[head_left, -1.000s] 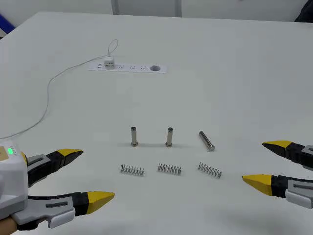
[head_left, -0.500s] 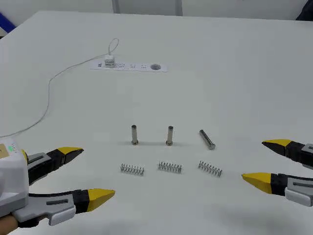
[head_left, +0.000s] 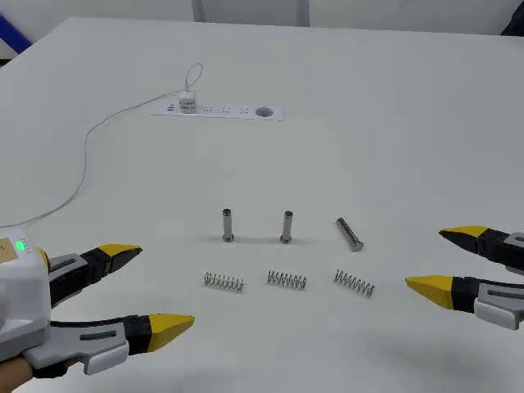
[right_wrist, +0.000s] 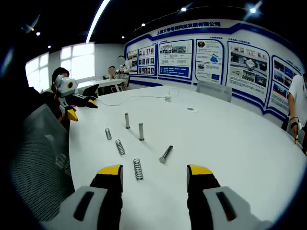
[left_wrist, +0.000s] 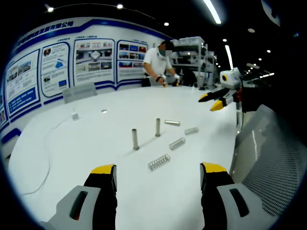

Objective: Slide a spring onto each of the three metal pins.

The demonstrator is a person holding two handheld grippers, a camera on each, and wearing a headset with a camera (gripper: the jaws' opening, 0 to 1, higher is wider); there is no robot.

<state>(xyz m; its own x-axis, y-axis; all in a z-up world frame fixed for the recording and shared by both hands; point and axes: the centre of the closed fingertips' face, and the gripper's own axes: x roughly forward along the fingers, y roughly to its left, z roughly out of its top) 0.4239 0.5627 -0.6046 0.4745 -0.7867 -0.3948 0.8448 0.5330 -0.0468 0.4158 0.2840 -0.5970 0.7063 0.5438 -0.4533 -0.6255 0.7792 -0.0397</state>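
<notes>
Two metal pins stand upright on the white table, the left pin (head_left: 228, 226) (left_wrist: 135, 139) (right_wrist: 127, 120) and the middle pin (head_left: 287, 227) (left_wrist: 157, 127) (right_wrist: 141, 131). A third pin (head_left: 349, 234) (left_wrist: 172, 123) (right_wrist: 166, 154) lies on its side to their right. In front of them lie three springs: left (head_left: 223, 282) (left_wrist: 159, 162) (right_wrist: 107, 133), middle (head_left: 286, 281) (left_wrist: 177, 143) (right_wrist: 119, 146) and right (head_left: 354, 283) (left_wrist: 191, 130) (right_wrist: 138, 169). My left gripper (head_left: 154, 288) (left_wrist: 158, 172) (right_wrist: 80, 106) is open near the front left. My right gripper (head_left: 446, 261) (right_wrist: 153, 172) (left_wrist: 211, 100) is open at the right, apart from the right spring.
A white power strip (head_left: 217, 110) lies farther back, with a small plug (head_left: 187, 104) and a thin cable (head_left: 84, 157) trailing to the left edge. People stand at benches in the background (left_wrist: 158, 62). Grey mesh fabric (left_wrist: 268, 158) sits beside the table.
The head camera has shifted slightly. Both grippers stay open at about the same places; the right one's jaws have drifted a little lower. Pins and springs have not moved.
</notes>
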